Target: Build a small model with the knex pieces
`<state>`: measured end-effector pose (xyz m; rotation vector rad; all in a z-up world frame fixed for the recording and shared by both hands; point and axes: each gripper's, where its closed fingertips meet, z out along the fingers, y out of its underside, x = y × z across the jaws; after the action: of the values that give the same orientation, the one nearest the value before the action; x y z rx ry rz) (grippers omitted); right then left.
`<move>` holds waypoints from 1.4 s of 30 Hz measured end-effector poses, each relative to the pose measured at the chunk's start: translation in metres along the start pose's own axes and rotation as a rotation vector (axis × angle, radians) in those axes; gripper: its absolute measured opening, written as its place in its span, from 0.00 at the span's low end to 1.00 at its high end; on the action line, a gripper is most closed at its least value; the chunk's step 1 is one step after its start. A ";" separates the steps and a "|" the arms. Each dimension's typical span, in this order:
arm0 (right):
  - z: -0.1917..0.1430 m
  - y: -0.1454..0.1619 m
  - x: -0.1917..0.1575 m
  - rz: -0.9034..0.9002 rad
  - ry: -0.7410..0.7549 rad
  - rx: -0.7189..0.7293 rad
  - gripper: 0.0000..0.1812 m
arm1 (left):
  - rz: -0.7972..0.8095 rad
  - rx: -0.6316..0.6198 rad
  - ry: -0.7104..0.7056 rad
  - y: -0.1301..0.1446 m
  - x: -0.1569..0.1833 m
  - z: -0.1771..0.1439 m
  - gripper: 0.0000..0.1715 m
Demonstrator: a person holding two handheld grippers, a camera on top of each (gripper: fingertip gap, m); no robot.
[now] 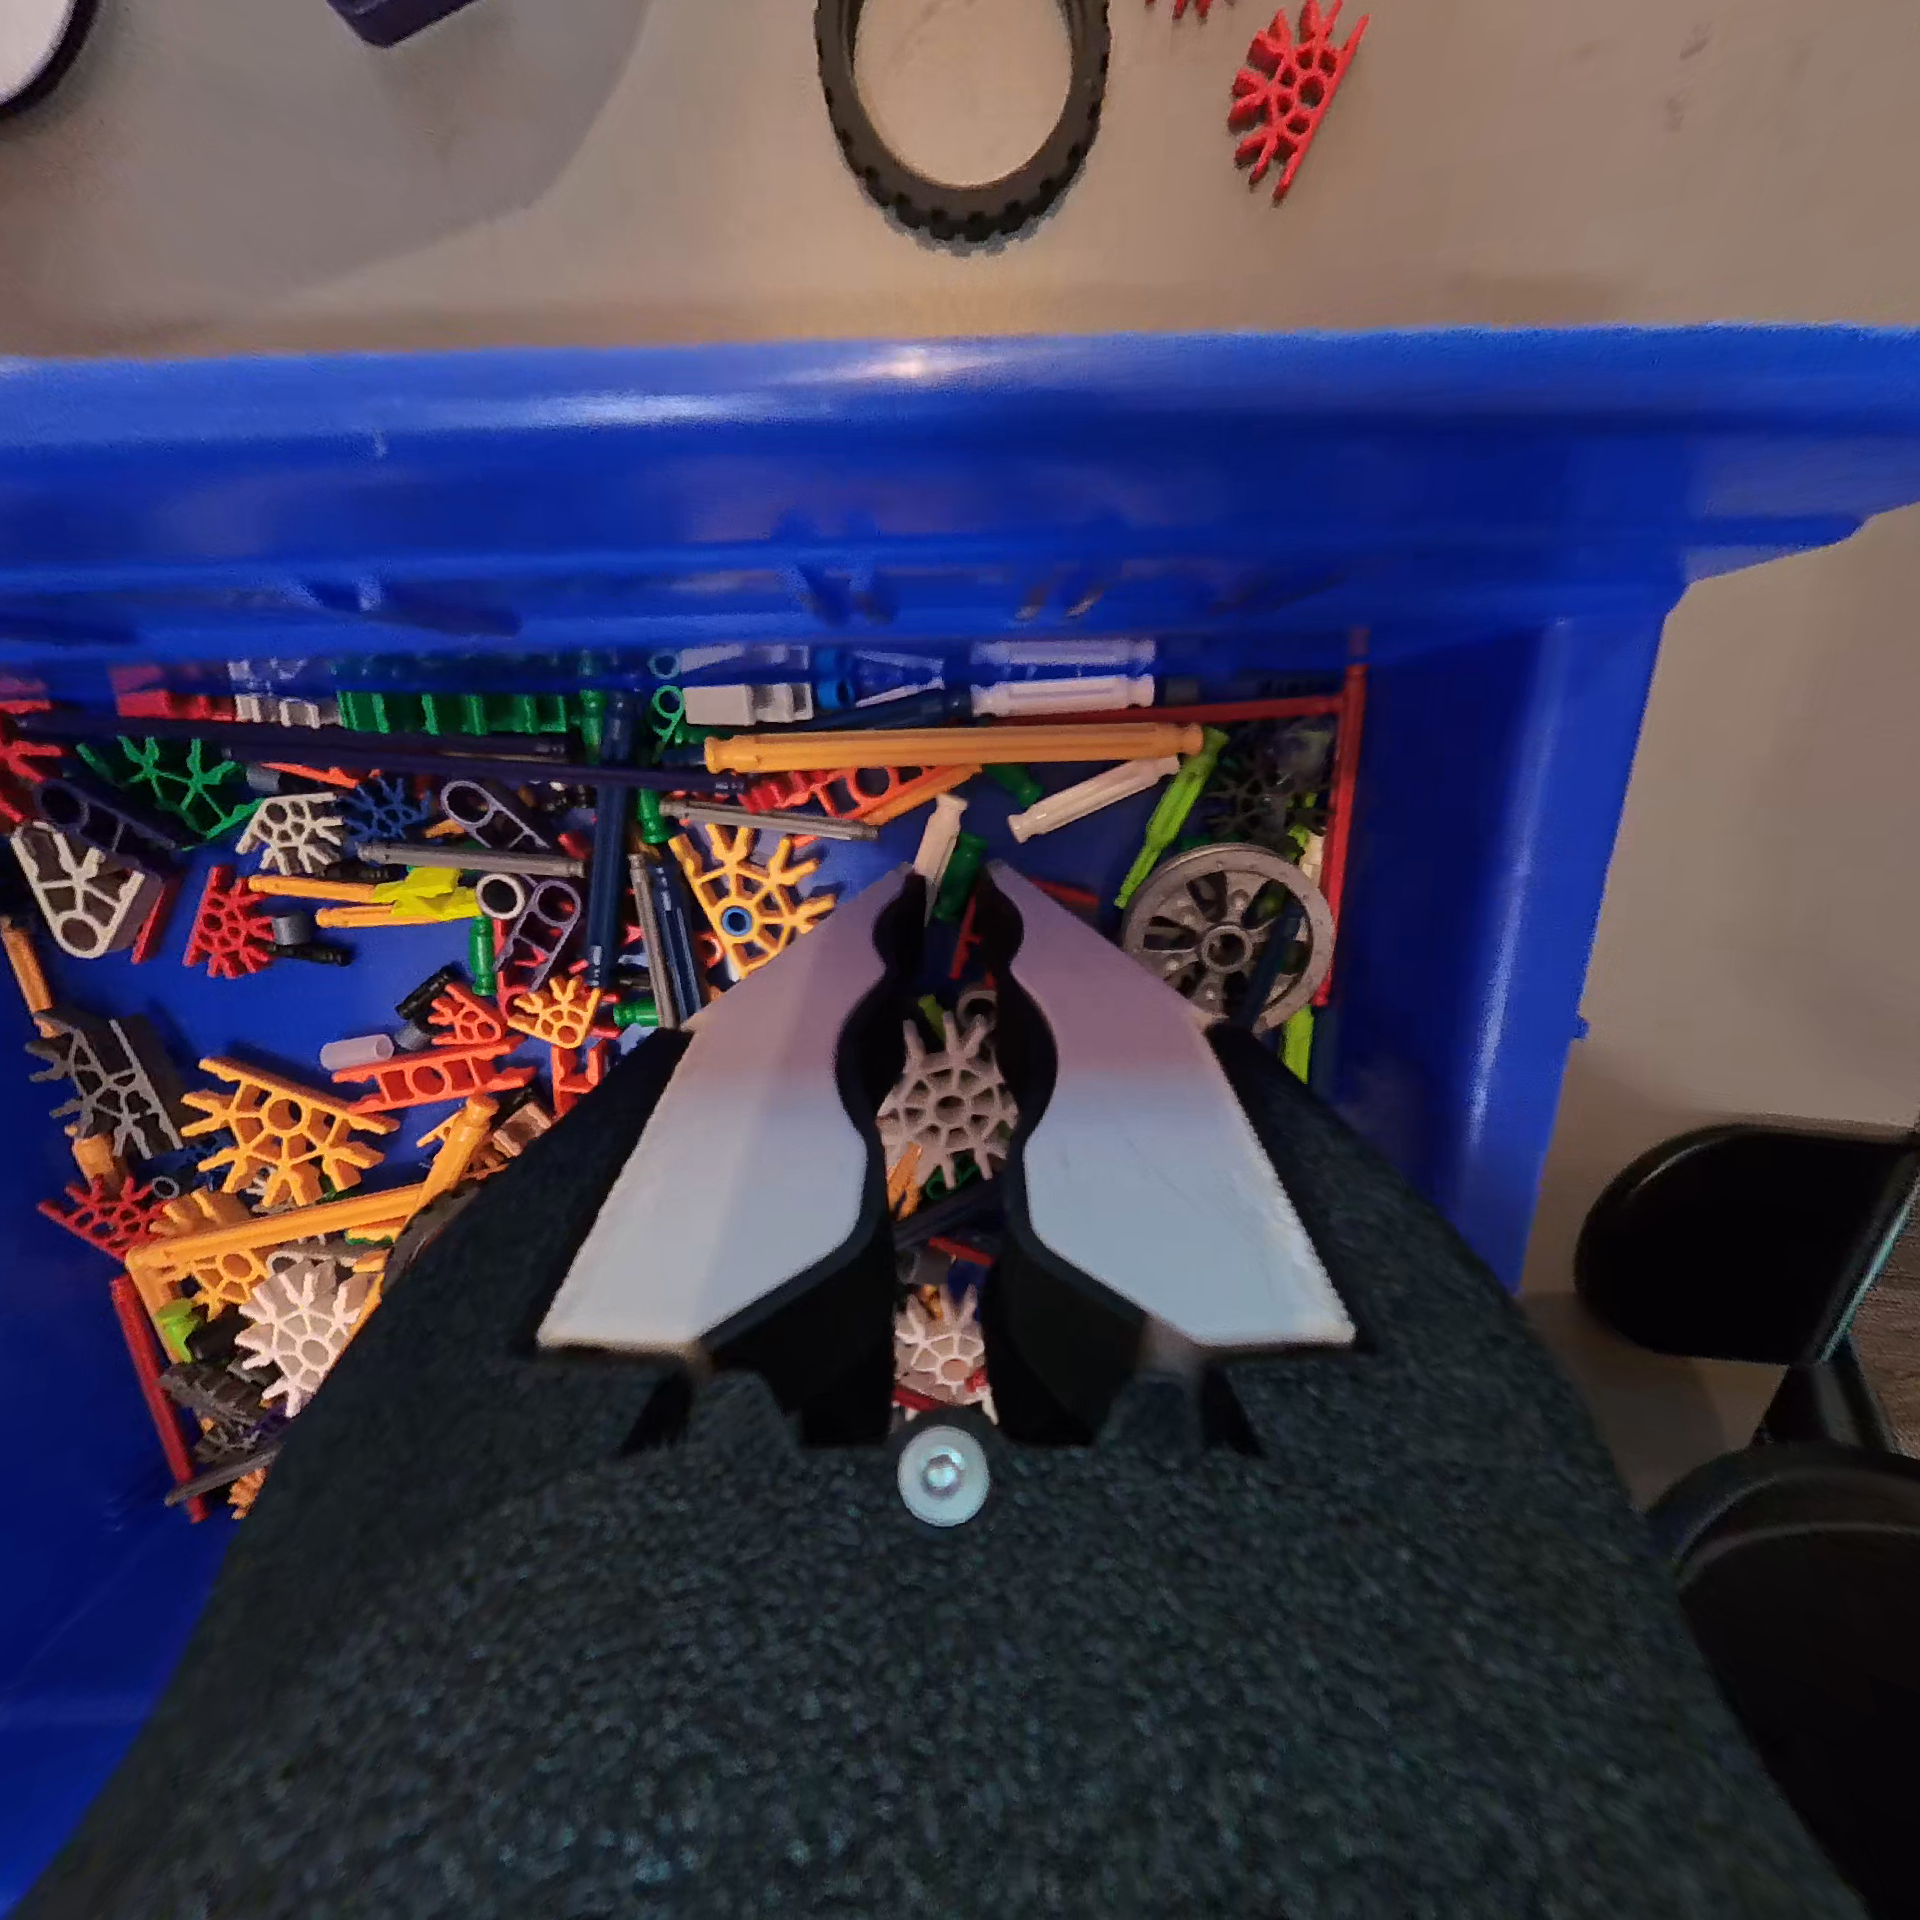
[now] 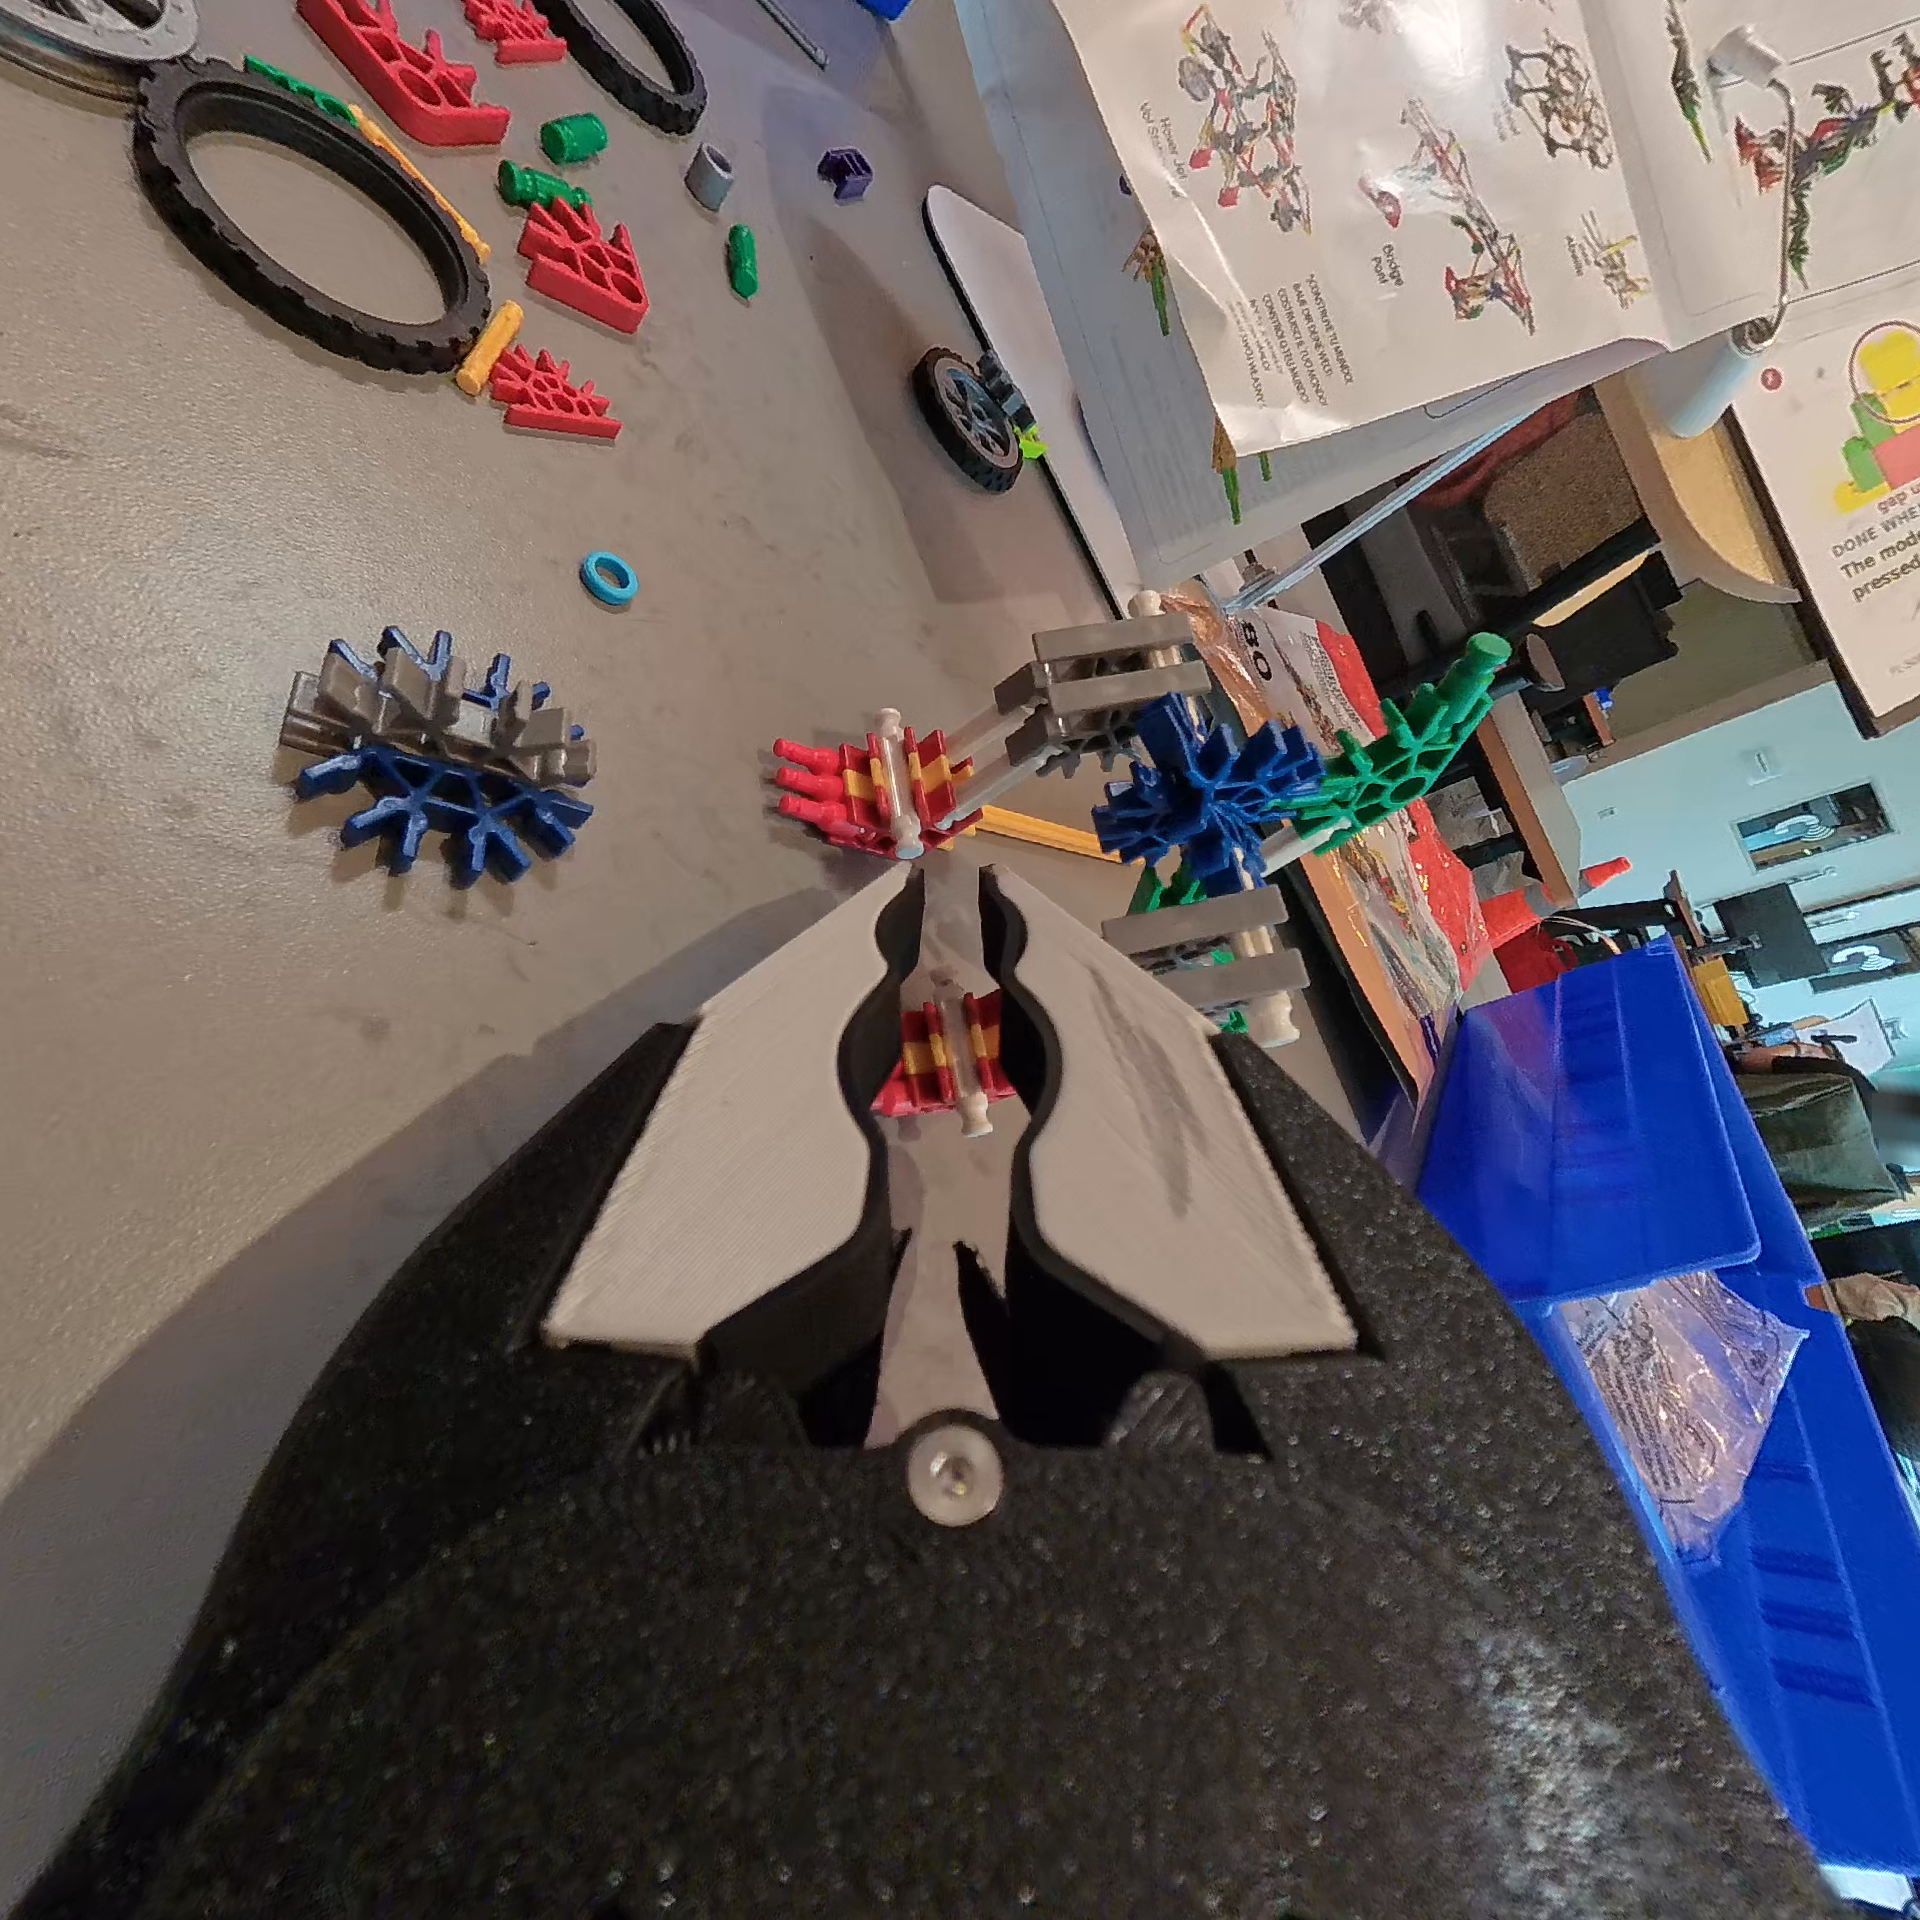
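Observation:
My left gripper (image 1: 951, 881) hangs over a blue bin (image 1: 935, 436) full of mixed plastic construction rods and connectors. Its jaws stand a narrow gap apart with nothing between them. A white snowflake connector (image 1: 948, 1101) shows through the gap, and a grey spoked wheel (image 1: 1226, 940) lies just to the right. My right gripper (image 2: 951, 881) is nearly shut at the tips on a small built model at the table edge. The model has red-and-yellow stacks (image 2: 883, 784), grey connectors (image 2: 1112, 675), a blue connector (image 2: 1205, 795) and a green connector (image 2: 1392, 769). The exact contact point is hidden.
A black tyre (image 1: 961, 114) and a red connector (image 1: 1294, 94) lie beyond the bin. In the right wrist view the table holds a blue-and-grey connector cluster (image 2: 442, 758), a light-blue ring (image 2: 609, 578), a tyre (image 2: 312, 218), red connectors (image 2: 582, 265) and a small wheel (image 2: 971, 416). Instruction sheets (image 2: 1403, 208) hang above, and a blue bin (image 2: 1600, 1122) stands at the right. The left gripper's tips are roughly 35 cm from the right gripper's.

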<state>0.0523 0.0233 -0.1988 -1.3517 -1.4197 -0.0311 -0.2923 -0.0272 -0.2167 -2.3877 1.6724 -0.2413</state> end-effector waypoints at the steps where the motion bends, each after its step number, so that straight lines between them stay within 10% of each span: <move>1: 0.000 0.000 0.000 0.000 0.000 0.000 0.06 | -0.003 0.000 -0.005 0.000 -0.002 0.000 0.05; 42: -0.001 -0.001 0.001 0.004 -0.001 0.008 0.06 | 0.013 -0.044 -0.008 0.000 0.006 0.006 0.04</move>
<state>0.0523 0.0228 -0.1975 -1.3486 -1.4165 -0.0219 -0.2892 -0.0322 -0.2226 -2.4057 1.7060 -0.1946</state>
